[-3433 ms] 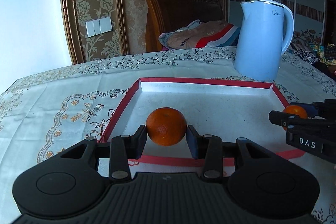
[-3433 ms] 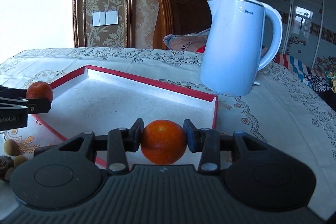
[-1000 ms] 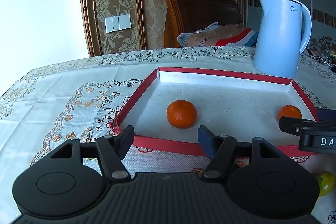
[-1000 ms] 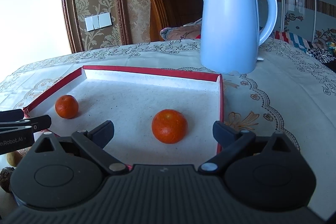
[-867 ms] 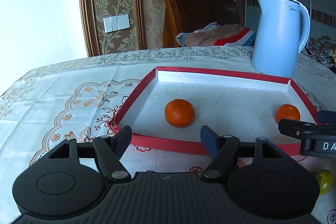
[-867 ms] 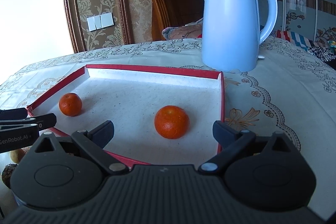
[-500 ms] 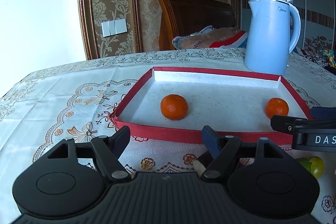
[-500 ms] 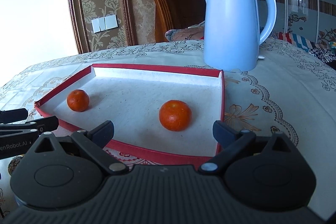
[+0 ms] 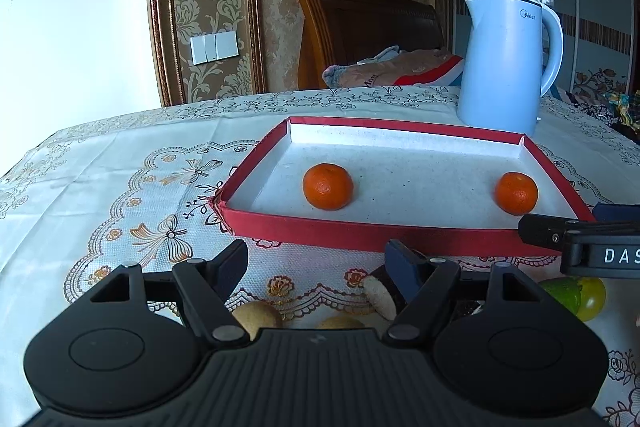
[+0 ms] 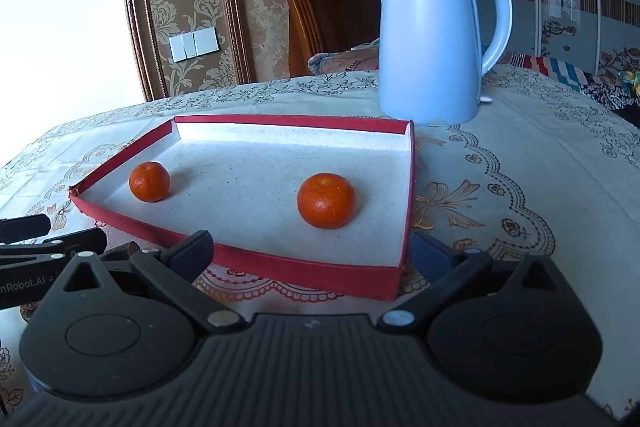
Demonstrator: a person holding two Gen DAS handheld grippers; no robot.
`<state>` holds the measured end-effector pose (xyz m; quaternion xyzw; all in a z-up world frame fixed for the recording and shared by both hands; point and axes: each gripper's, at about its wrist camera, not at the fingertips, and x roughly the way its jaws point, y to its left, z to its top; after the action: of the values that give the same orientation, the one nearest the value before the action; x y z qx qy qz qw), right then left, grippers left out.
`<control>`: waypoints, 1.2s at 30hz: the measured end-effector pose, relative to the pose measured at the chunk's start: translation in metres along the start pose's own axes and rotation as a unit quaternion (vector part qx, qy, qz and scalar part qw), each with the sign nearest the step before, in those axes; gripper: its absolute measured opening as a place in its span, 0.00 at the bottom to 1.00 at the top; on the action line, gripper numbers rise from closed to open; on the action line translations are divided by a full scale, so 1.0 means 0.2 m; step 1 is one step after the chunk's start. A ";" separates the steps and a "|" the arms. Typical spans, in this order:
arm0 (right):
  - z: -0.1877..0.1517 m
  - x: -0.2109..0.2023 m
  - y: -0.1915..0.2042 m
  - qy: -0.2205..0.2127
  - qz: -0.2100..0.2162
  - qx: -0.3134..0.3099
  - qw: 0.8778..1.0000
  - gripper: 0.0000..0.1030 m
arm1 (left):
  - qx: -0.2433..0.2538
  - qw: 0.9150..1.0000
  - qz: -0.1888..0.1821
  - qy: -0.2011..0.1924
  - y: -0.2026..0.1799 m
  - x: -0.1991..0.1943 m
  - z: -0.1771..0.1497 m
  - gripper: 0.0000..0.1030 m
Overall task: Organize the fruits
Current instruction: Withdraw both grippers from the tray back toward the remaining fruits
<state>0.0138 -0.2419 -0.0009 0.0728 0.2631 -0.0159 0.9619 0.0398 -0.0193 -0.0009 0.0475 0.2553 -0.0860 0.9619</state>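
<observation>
Leftmost on the table [image 9: 100, 163], under its embroidered cloth, lies only bare fabric; next comes the shallow red-edged tray [image 9: 360, 233] with its white floor. Inside it two oranges rest well apart: the left orange [image 9: 328, 186] sits near the tray's left wall, the right orange [image 9: 516, 193] close to the right wall, neither touching a wall. Nearer the camera, the left tongs [image 9: 318, 263] hover short of the tray's near edge with the jaws standing apart and nothing between them (only cloth shows in the gap). Just below them, partly hidden by the tool body, lie some small tan round fruits [image 9: 256, 317] and a pale oval piece [image 9: 378, 293] on the cloth. Further right a green-yellow fruit [image 9: 576, 293] sits on the table outside the tray, under the right tongs [image 10: 312, 251], whose jaws in the right wrist view are spread wide and empty, straddling the tray's near right corner without touching the fruit. Behind the tray, toward the right, stands a pale blue kettle [image 9: 506, 63], upright on the table, apart from the tray's far edge.
</observation>
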 end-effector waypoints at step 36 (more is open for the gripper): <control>-0.03 -0.02 -0.02 0.010 0.004 0.007 1.000 1.00 | 0.001 0.997 -0.036 0.069 0.09 -0.10 -0.20 0.76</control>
<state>0.0059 -0.2449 -0.0049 0.0810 0.2720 -0.0129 0.9588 0.0073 0.0069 -0.0238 0.0449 0.3227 -0.1174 0.9381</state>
